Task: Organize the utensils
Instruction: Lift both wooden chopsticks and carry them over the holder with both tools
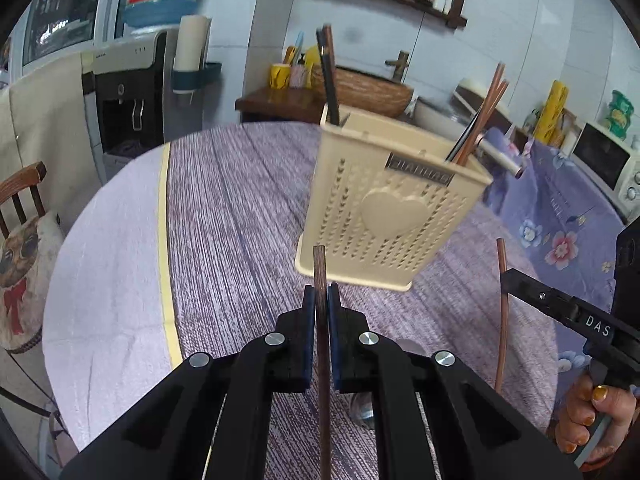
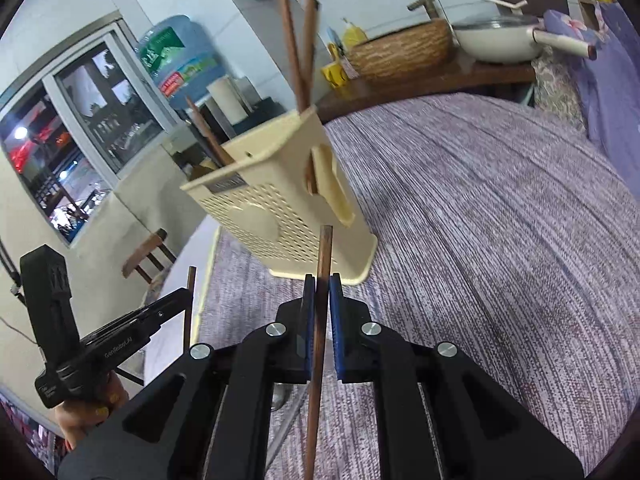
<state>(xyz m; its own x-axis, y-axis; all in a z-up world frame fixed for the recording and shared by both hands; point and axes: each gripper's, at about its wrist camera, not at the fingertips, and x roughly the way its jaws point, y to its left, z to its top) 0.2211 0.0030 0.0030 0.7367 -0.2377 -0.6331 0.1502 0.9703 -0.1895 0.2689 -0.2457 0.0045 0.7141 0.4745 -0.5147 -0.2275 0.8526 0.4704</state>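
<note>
A cream utensil holder (image 1: 394, 204) stands on the purple-clothed table (image 1: 240, 208), just ahead of both grippers, with several chopsticks already upright in its compartments. A dark chopstick (image 1: 320, 280) is clamped between the pads of the left gripper (image 1: 321, 300), its upper end showing just in front of the holder's base in the left wrist view. A reddish-brown chopstick (image 2: 323, 264) is clamped likewise in the right gripper (image 2: 322, 292), near the holder's lower corner.

The step in hand is judged to be the lifting and dropping of each chopstick into the holder. Each stick should be raised until its lower tip is clear of the rim, since the holder is tall and light and could be tipped by a knock. The stick should be kept near vertical and brought over an open compartment beside the sticks already there. One arm is best moved at a time, so that the two grippers are not crowded above the opening. The pads should be parted only once the tip is inside.
</note>
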